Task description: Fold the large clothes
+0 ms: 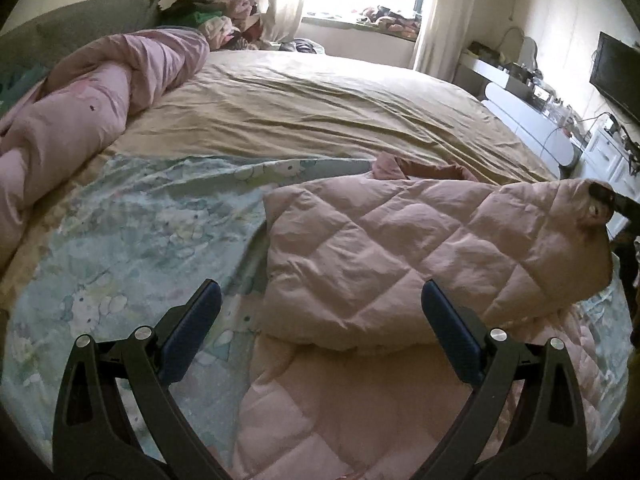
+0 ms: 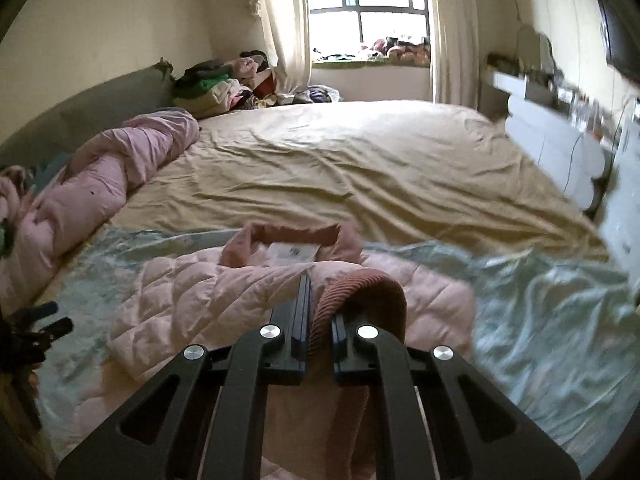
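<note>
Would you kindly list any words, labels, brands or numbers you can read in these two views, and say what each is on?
No text can be read in either view.
White tag inside the collar of the pink quilted jacket: it carries dark print, too small and blurred to read.
Cartoon-print sheet: pictures only, no lettering visible.
Dark screen on the wall: blank.

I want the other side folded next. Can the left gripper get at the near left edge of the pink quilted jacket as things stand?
Probably yes: the left gripper is open and empty, the pink quilted jacket lies just ahead, nothing between.
</note>
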`<state>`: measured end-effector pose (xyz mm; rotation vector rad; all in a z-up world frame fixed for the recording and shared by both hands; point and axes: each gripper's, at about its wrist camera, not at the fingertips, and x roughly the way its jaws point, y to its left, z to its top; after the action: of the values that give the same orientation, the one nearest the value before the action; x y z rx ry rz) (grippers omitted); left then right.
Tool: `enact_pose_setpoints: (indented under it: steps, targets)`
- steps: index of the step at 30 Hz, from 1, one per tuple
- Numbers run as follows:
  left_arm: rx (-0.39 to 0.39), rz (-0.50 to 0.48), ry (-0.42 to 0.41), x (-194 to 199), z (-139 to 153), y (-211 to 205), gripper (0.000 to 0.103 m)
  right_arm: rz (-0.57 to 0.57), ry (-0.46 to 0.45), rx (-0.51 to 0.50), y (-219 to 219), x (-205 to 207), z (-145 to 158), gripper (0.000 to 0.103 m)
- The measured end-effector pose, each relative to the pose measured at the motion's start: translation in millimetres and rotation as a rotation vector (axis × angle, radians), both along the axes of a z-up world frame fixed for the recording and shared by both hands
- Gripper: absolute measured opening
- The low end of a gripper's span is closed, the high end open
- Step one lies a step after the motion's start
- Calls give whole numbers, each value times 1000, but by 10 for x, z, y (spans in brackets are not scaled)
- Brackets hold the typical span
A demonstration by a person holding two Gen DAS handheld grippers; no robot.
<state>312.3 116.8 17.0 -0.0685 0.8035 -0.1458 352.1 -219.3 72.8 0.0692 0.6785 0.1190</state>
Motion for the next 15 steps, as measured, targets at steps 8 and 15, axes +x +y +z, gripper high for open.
enact_pose_setpoints:
  steps: [8,15]
  targets:
    - [1,-7,23,184,-77,-84,94,-51,58,-29,-104,285,-236,7]
    - [58,-29,32,280,-148,-195,94,-86,120,-57,-126,370,-490,7]
